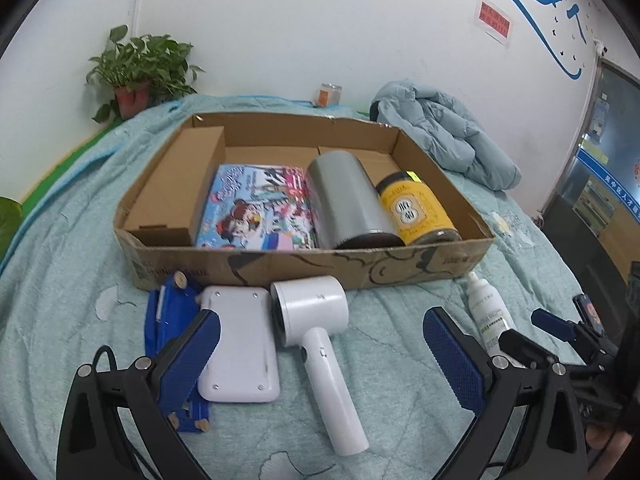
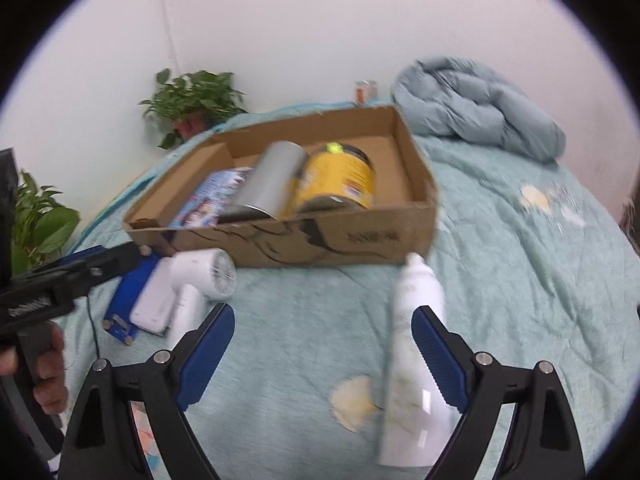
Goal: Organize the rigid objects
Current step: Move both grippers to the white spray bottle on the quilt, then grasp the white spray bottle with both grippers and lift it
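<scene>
We held both tongs over the teal bedspread (image 1: 60, 280), each pointing down toward the cardboard tray (image 1: 304, 264). The left gripper (image 1: 320, 360) stood wide open with nothing between its pads; the white hair dryer (image 1: 316, 328) lay in the gap between its fingers, untouched, its barrel toward the tray and its handle running back toward us. Just inside the left finger sat the white flat device (image 1: 240, 344), resting partly on a blue case (image 1: 160, 312).

The right gripper (image 2: 322, 356) was also spread wide and gripped nothing. The white spray bottle (image 2: 412, 360) lay on the bedspread just inside its right finger, nozzle pointing away toward the tray; blur kept us from telling whether the pad touched it.

Beyond both tongs the tray held, from left to right, a brown carton (image 1: 176, 192), a colourful picture box (image 1: 260, 208), a grey cylinder (image 1: 344, 204) lying on its side and a yellow-labelled jar (image 1: 416, 208) beside it, the two touching. Past the tray, to the right, a pale blue jacket (image 1: 444, 132) lay crumpled.
</scene>
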`<state>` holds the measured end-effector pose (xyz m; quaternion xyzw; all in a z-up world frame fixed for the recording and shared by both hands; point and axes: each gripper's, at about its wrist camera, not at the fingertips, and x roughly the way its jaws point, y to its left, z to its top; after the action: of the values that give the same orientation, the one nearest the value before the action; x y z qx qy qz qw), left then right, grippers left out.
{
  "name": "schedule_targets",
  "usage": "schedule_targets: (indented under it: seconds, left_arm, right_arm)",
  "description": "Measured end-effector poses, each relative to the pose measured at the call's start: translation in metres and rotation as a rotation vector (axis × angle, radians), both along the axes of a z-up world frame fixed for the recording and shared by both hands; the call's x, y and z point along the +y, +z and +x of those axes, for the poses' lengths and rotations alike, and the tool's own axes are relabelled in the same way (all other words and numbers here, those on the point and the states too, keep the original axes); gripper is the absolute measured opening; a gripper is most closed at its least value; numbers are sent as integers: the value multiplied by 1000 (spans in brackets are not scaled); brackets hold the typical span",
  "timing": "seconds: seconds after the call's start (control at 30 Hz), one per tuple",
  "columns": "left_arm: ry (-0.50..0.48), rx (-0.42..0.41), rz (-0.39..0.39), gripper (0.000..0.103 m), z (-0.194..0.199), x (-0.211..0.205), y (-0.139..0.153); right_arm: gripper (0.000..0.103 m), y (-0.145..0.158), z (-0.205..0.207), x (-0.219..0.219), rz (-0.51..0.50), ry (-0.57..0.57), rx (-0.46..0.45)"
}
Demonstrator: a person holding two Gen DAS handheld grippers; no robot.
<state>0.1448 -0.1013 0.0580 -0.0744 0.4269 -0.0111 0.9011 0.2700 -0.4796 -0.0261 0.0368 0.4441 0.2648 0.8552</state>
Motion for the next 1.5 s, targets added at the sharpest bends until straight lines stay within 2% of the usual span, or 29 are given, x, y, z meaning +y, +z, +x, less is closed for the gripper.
schedule_targets:
  seconds: [0.07,0.17,0.27,0.37,0.4,0.47,0.53,0.67,0.73,0.83,0.9,0.97,1.03,1.1,1.2,1.37,1.5]
  left_arm:
    - [-22,21,-7,102,2,-3,-6]
    - [-49,49,-21,102,3,-8,-17]
    - [-65,72,-41,102,7,-14,-26]
    - [-85,89,-75,102,10,-17,-30]
    - [-90,93,-83,102,11,-17,-30]
    - [-102,103,-102,102,12,-17,-30]
    - [-108,124,-115,102,16,-19,-32]
    - [-168,174,-179,102,26,-31,-39]
    - [-205,202,-227,102,31,-40,-43]
    - [-249,252,-290,102,38,-54,-52]
    - [-270,271,-307,102,40,-62,-57]
    - [-284,307,-321,97,42,-68,-64]
    - [-264,350,-323,87,43,-72,-74]
    - [-250,384,-332,84,44,-73,-82]
    - [-246,413,-325,74,42,-77,-91]
    - [-264,413,-276,69,37,-83,-92]
    - [-254,412,-237,56,38,-88,-94]
  right_arm:
    - [89,-14,7,-22,-1,-46,57]
    - [75,-31,14,-49,-4,-87,133]
    - [70,-45,17,-55,-5,-71,216]
    - [47,-59,14,-45,-9,-25,280]
    - [45,-60,11,-40,-36,-11,267]
    - [44,-55,4,-30,-97,23,214]
    - [44,-51,-2,-21,-116,76,193]
    - [44,-46,-15,-10,-83,175,208]
    - [46,-42,-24,0,-25,242,231]
    - [50,-29,-35,6,69,309,200]
    - [52,-24,-36,6,73,308,184]
    - [52,-26,-33,4,68,302,204]
    - [52,-30,-32,3,73,307,236]
    - [52,-32,-34,8,93,333,259]
    - [52,-33,-43,26,111,374,291]
    - [51,-48,-53,52,2,406,304]
    - [51,-47,-51,49,23,380,308]
